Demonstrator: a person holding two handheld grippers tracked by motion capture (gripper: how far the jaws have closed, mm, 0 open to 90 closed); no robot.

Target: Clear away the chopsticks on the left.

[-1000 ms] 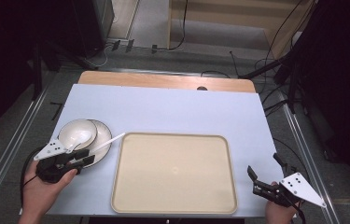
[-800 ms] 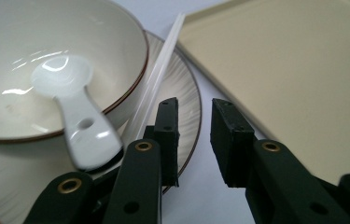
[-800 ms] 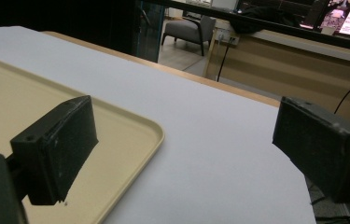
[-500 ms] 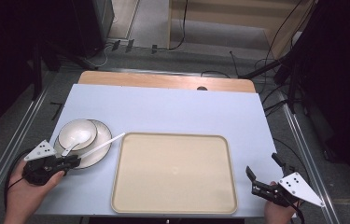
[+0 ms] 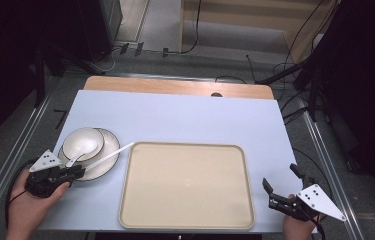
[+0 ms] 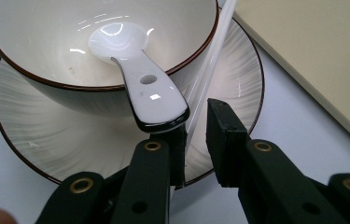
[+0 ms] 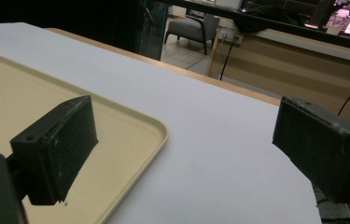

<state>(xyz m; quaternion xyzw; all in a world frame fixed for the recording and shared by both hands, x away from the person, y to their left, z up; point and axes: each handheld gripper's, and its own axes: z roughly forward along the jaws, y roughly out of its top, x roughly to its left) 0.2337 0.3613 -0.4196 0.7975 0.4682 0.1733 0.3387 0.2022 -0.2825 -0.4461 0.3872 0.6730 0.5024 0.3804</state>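
Note:
A white bowl (image 5: 72, 141) stands on a ribbed plate (image 5: 104, 165) at the table's left. A white spoon (image 5: 86, 146) lies in the bowl (image 6: 42, 51), its handle (image 6: 156, 100) hanging over the rim toward my left gripper (image 6: 196, 116). A thin white stick (image 5: 115, 152) leans across the plate (image 6: 46, 140). My left gripper (image 5: 77, 171) sits at the plate's near edge. Its jaws have just been closing and stand narrow, with the stick (image 6: 210, 60) between them and a gap left on one side. My right gripper (image 5: 279, 176) is wide open and holds nothing.
A large beige tray (image 5: 185, 185) lies bare in the middle of the pale blue table (image 5: 185, 117), its corner (image 7: 46, 74) close to the right gripper (image 7: 184, 116). A wooden strip (image 5: 175, 87) edges the far side. Cables run over the floor beyond.
The left gripper has drawn back to the left, from over the plate to its near edge, and its jaws have narrowed. The right gripper has stayed still.

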